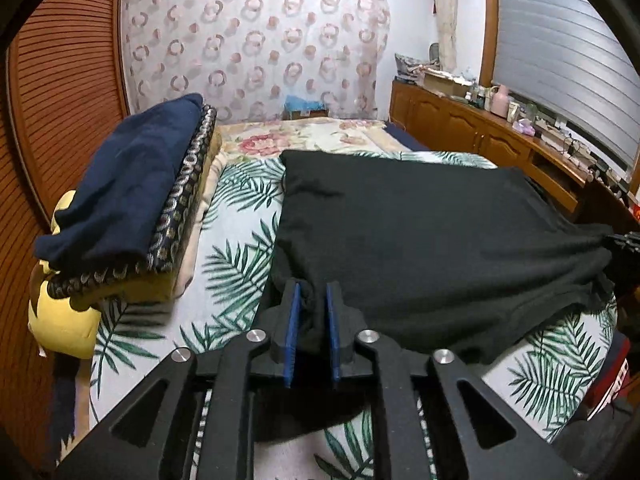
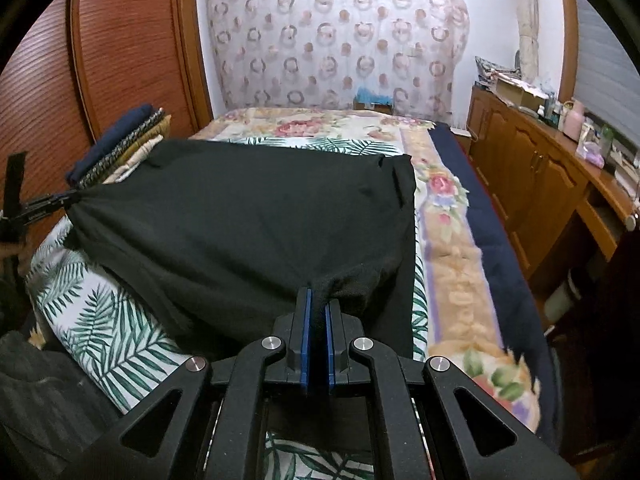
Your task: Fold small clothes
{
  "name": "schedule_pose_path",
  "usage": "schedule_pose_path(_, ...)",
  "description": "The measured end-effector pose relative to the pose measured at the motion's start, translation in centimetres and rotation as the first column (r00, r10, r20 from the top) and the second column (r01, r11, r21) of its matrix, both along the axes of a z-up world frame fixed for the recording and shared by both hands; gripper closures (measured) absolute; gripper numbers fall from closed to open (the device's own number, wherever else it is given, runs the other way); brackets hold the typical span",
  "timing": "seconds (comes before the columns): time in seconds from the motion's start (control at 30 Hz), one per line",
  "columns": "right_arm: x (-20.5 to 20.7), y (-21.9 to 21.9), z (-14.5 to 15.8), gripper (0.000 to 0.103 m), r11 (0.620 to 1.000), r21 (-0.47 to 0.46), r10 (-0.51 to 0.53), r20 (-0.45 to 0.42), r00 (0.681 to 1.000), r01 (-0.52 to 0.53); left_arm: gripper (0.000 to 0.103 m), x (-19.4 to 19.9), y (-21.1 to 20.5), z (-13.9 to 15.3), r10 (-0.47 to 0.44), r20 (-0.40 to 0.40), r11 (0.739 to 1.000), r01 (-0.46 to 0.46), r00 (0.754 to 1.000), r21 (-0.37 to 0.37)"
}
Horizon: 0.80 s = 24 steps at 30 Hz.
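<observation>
A black garment (image 1: 420, 232) lies spread over the palm-leaf bedsheet (image 1: 236, 248), its near edge lifted. My left gripper (image 1: 312, 292) is shut on the garment's near left corner. My right gripper (image 2: 318, 300) is shut on the near right corner of the same garment (image 2: 248, 220). The cloth is stretched taut between the two grippers. In the right wrist view the left gripper (image 2: 60, 200) shows at the far left, holding the cloth. In the left wrist view the right gripper (image 1: 624, 242) shows at the right edge.
A stack of folded clothes (image 1: 132, 200), navy on top, sits on the bed's left side by the wooden wardrobe (image 1: 60, 100). A floral blanket (image 2: 452, 240) covers the bed's right side. A wooden cabinet (image 2: 540, 176) with clutter runs along the right wall.
</observation>
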State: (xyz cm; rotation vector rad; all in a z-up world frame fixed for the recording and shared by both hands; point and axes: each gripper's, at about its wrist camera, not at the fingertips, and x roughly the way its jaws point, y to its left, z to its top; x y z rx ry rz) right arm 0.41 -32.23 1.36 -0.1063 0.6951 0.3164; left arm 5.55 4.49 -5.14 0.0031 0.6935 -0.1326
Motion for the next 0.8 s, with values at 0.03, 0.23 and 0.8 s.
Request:
schedule_pose_path(0.03,0.0,0.1,0.4,0.094,1.000,-0.008,-0.002,0.007,1.000,0.002,0.076,-0.2,0.1,-0.1,0.004,0.001,1.000,-0.004,1.000,0.002)
schedule_pose_path(0.23,-0.1,1.0,1.8,0.078,0.999,-0.037,0.006,0.034,0.999,-0.005,0.056,-0.8,0.8,-0.2,0.009,-0.010,1.000,-0.009,1.000,-0.027)
schedule_pose_path(0.8,2.7,4.2,-0.8,0.045,0.999,-0.030,0.037,0.036,0.999,-0.036,0.028,0.1,1.8,-3.6,0.045,-0.146,0.999,-0.048,0.988,-0.019)
